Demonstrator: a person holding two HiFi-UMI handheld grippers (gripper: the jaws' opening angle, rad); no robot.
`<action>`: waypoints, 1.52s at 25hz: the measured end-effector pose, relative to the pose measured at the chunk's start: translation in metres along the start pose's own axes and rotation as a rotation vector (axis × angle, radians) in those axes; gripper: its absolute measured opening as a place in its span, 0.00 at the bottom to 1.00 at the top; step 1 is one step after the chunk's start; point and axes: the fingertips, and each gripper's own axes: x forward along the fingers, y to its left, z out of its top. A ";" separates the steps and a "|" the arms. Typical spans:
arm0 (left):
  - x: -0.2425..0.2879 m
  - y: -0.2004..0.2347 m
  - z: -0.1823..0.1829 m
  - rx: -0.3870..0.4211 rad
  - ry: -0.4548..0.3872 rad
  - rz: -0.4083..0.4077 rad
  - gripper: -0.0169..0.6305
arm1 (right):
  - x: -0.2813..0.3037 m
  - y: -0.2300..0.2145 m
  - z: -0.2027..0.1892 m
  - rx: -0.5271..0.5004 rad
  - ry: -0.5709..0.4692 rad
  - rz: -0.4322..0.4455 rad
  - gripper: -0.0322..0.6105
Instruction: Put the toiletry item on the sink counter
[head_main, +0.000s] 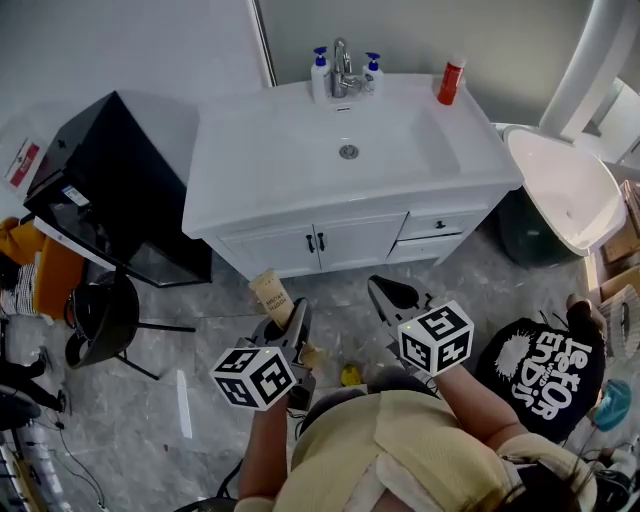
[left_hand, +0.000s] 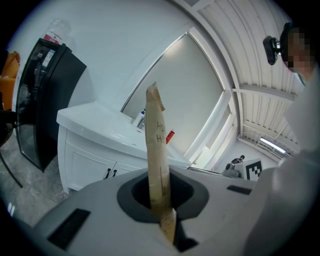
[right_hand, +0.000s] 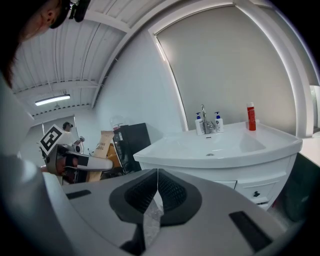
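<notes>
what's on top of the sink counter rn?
One pump bottle left of the faucet, another pump bottle right of it, red bottle at the back right corner. Basin: only its drain. Tube is off it, in the left gripper. Cabinet doors below are shut, inside unseen.

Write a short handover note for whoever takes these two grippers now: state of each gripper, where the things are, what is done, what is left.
Left gripper: fingers shut on the beige tube.
Right gripper: shut, nothing in it.
The white sink counter is ahead, not reached; faucet, two pump bottles and a red bottle stand along its back.
Done: tube in grip.
Left: carry it over, set it on a bare part of the counter, release.
</notes>
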 end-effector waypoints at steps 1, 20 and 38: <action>0.002 0.003 0.002 0.001 0.003 -0.002 0.08 | 0.003 0.001 0.001 -0.006 0.002 -0.002 0.09; 0.073 0.027 0.052 0.008 0.018 -0.018 0.08 | 0.061 -0.049 0.039 -0.024 0.000 -0.003 0.09; 0.167 0.067 0.137 -0.029 0.016 0.027 0.08 | 0.152 -0.125 0.108 -0.015 -0.008 0.039 0.09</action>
